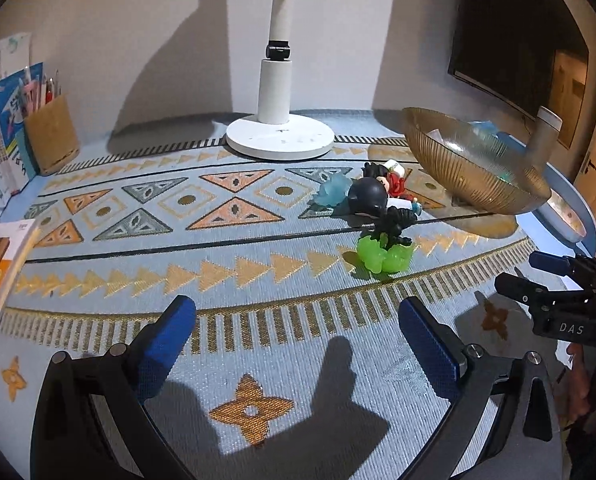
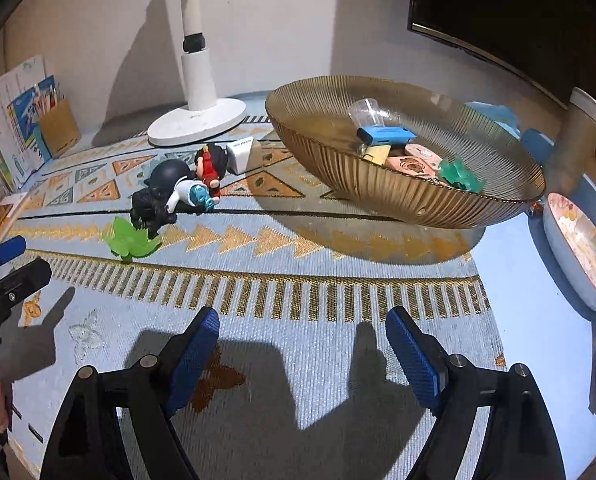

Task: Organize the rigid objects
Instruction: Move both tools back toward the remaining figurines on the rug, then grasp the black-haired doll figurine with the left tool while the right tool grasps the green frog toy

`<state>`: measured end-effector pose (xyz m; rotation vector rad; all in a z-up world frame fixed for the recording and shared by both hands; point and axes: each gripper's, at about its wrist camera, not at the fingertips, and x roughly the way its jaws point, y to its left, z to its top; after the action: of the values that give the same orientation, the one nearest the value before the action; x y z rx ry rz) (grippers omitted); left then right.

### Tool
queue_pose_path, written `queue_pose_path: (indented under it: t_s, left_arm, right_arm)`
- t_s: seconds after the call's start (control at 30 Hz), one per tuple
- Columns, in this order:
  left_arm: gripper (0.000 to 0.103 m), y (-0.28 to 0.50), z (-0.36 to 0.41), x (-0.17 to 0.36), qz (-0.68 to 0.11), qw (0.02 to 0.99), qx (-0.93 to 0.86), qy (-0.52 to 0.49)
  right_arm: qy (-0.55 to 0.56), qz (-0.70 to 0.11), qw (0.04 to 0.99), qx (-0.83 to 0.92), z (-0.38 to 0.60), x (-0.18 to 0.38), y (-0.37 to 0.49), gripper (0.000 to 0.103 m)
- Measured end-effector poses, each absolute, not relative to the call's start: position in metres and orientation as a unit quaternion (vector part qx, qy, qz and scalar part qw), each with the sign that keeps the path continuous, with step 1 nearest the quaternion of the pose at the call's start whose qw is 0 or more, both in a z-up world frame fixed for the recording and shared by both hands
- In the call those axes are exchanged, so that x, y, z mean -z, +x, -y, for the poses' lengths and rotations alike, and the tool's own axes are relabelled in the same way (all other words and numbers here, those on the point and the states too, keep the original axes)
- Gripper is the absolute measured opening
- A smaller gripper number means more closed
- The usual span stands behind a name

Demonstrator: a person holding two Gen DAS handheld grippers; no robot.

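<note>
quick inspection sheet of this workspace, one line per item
surface: patterned blue cloth over the table.
job's things: ribbed amber bowl already holds small items; black figure on green base, dark round-headed figure, red-dressed doll and white cube lie clustered on the cloth left of it.
clutter: white lamp base, pen holder, booklets.
grippers: left tongs and right tongs open, empty.
cables: nothing seen.
surroundings: pale wall, dark screen.
</note>
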<state>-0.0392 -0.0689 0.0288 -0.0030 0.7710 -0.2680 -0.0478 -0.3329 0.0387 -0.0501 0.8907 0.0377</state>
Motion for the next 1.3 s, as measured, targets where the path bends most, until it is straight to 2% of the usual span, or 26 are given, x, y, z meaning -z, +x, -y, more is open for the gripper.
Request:
queue_pose_path:
  t_s: [0.13,0.17,0.23,0.3,0.37,0.5,0.53,0.57,0.6,0.7,0.77,0.83,0.97,1.0,1.07,1.1,1.2,1.3]
  left_arm:
    - [0.101,-0.034,0.074,-0.029,-0.385,0.910,0.153,0.003]
    - [0.097,-0.031,0.074,-0.030,-0.388,0.907,0.165,-0.004]
    - [0.092,-0.018,0.072,-0.034,-0.403,0.891,0.205,-0.051]
    - [0.092,0.004,0.071,-0.040,-0.419,0.864,0.254,-0.114]
    - [0.092,0.025,0.076,-0.042,-0.431,0.849,0.272,-0.138]
    - [0.092,0.065,0.105,-0.040,-0.448,0.847,0.272,-0.087]
    - [0.089,0.073,0.112,-0.035,-0.458,0.842,0.274,-0.075]
    - [0.080,0.080,0.119,-0.031,-0.466,0.837,0.279,-0.067]
    - [0.076,0.083,0.123,-0.028,-0.470,0.833,0.284,-0.063]
    - [0.072,0.090,0.138,-0.016,-0.485,0.823,0.291,-0.051]
    - [0.063,0.095,0.143,-0.009,-0.490,0.817,0.300,-0.057]
    - [0.063,0.098,0.145,-0.008,-0.479,0.821,0.304,-0.061]
    - [0.061,0.109,0.143,-0.007,-0.474,0.817,0.317,-0.083]
    - [0.058,0.110,0.144,-0.007,-0.472,0.820,0.315,-0.078]
    - [0.039,0.111,0.144,-0.007,-0.467,0.828,0.306,-0.063]
    - [0.035,0.113,0.139,-0.006,-0.466,0.827,0.305,-0.073]
    - [0.035,0.119,0.124,-0.002,-0.473,0.813,0.319,-0.113]
    - [0.035,0.118,0.117,-0.003,-0.472,0.816,0.314,-0.116]
  right_arm:
    - [-0.015,-0.434,0.901,-0.021,0.335,-0.038,-0.047,0.084]
    - [-0.013,-0.435,0.900,-0.024,0.335,-0.038,-0.047,0.084]
    - [-0.007,-0.433,0.901,-0.033,0.334,-0.040,-0.048,0.084]
    - [0.003,-0.430,0.901,-0.055,0.330,-0.045,-0.050,0.084]
    - [0.060,-0.434,0.892,-0.112,0.324,-0.049,-0.049,0.084]
    - [0.095,-0.429,0.886,-0.148,0.302,-0.054,-0.040,0.084]
    - [0.089,-0.430,0.886,-0.150,0.295,-0.054,-0.037,0.084]
    - [0.080,-0.432,0.886,-0.148,0.289,-0.053,-0.034,0.084]
    - [0.074,-0.436,0.885,-0.145,0.283,-0.052,-0.029,0.084]
    - [0.086,-0.449,0.876,-0.154,0.273,-0.045,-0.020,0.084]
    - [0.098,-0.457,0.870,-0.157,0.269,-0.040,-0.013,0.078]
    - [0.112,-0.465,0.862,-0.167,0.266,-0.033,-0.008,0.073]
    - [0.108,-0.466,0.863,-0.164,0.257,-0.030,0.000,0.073]
    - [0.110,-0.467,0.862,-0.163,0.255,-0.030,0.003,0.073]
    - [0.112,-0.466,0.864,-0.156,0.251,-0.030,0.007,0.074]
    - [0.107,-0.464,0.867,-0.149,0.247,-0.030,0.009,0.074]
    - [0.098,-0.462,0.871,-0.135,0.238,-0.030,0.013,0.072]
    - [0.073,-0.460,0.877,-0.118,0.231,-0.029,0.015,0.058]
